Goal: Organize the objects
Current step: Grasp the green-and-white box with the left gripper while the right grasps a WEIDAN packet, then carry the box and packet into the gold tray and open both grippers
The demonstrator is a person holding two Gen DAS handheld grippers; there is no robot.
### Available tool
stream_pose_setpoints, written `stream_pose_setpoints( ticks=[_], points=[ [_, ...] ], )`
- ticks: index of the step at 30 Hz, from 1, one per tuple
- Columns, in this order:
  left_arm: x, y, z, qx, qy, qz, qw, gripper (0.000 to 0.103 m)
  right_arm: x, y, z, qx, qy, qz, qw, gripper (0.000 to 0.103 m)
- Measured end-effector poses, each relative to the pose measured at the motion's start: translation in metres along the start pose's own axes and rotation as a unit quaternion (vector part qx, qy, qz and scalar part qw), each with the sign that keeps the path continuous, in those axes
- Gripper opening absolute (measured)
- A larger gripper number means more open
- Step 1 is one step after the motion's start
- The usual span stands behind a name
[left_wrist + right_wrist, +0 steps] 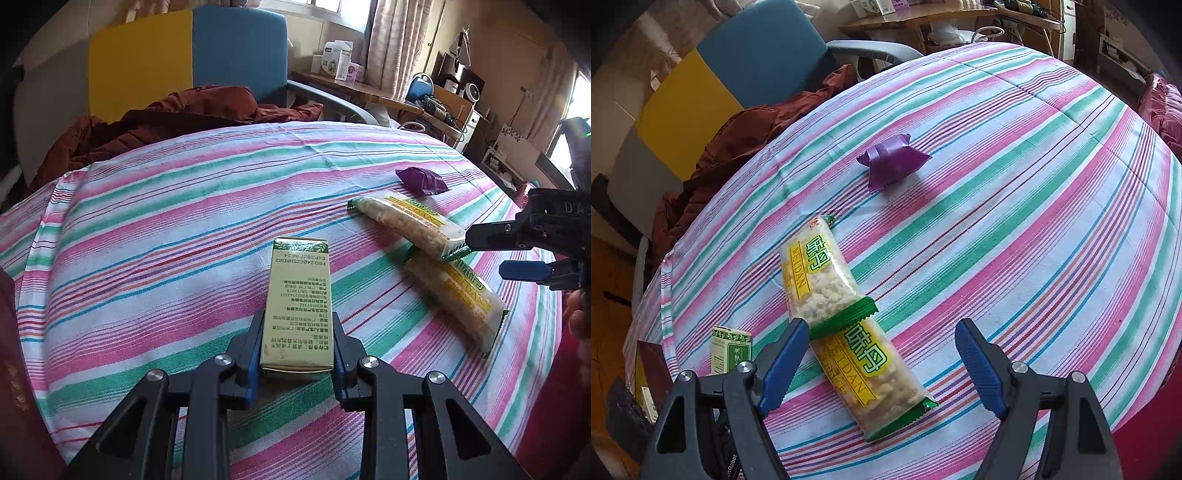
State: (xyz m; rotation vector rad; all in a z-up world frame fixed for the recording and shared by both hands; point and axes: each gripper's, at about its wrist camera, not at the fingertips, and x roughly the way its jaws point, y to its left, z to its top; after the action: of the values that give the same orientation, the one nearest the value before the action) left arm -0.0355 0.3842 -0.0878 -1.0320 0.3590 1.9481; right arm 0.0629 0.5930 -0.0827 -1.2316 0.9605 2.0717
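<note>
Your left gripper [297, 343] tilts steeply down at the striped cloth [166, 229], its blue pads pinching the green box [298, 295] by its long sides; the box juts toward twelve o'clock. Your right gripper [882, 369] also angles down, jaws spread wide and holding nothing, hovering over the near snack bar [877, 384]. The far snack bar [818, 280] overlaps it toward eleven o'clock, and the purple packet [892, 164] lies apart at twelve.

A lived-in home room: striped bedsheet [184, 206], curtained window [399, 37], cluttered wooden desk [369, 90].
</note>
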Motion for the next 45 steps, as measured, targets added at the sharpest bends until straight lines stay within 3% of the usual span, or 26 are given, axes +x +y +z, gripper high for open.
stream_pose_setpoints(
  ticks=[8,17,21,26,35,45],
  points=[
    [0.001,-0.002,0.001,0.003,0.001,0.004,1.0000,0.031,0.002,0.031,0.008,-0.065,0.014,-0.003,0.998,0.083],
    [0.002,-0.003,0.001,0.003,0.001,0.005,1.0000,0.031,0.049,0.079,0.029,-0.199,0.027,-0.059,0.978,0.082],
    [0.002,-0.004,0.001,0.004,0.000,0.006,1.0000,0.032,0.059,0.083,0.021,-0.242,0.034,-0.079,0.967,0.053],
    [0.003,-0.004,0.001,0.005,-0.001,0.008,1.0000,0.032,0.056,0.087,0.016,-0.267,0.020,-0.083,0.960,0.048],
    [-0.006,-0.005,0.005,-0.005,0.018,0.022,0.9996,0.030,0.037,0.090,0.020,-0.279,-0.026,-0.036,0.959,0.048],
    [-0.064,-0.007,0.001,-0.003,-0.016,0.059,0.9981,0.030,0.038,0.126,-0.001,-0.349,-0.035,0.006,0.936,0.048]
  ],
)
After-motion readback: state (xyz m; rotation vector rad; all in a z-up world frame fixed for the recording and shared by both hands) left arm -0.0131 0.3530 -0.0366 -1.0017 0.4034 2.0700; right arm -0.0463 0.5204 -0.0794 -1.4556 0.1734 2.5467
